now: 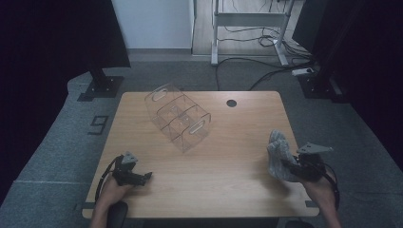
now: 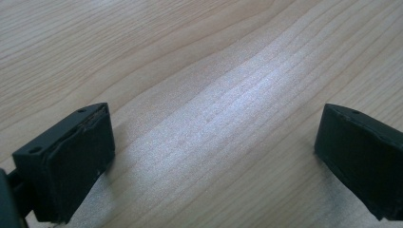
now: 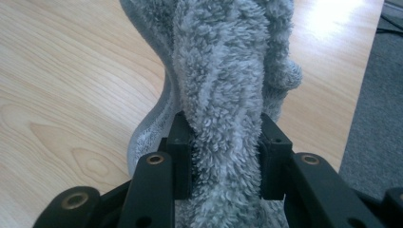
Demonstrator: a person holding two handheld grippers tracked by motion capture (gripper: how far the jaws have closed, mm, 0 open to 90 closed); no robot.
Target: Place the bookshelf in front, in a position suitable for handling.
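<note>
My right tongs [image 3: 222, 156] clamped on grey towel [image 3: 223, 71] | my left tongs [image 2: 214, 156] apart over bare table [image 2: 199, 71]

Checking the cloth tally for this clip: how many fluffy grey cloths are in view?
1. The fluffy grey cloth is clamped in the right gripper near the wooden table's right edge; none seems hidden.

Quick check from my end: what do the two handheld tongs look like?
Both tongs are black. The left tongs have blocky jaws with dark pads, and the right tongs have flat linkage arms with brass-coloured pivots. Each carries a grey three-cornered plate on top and trails a black cable.
</note>
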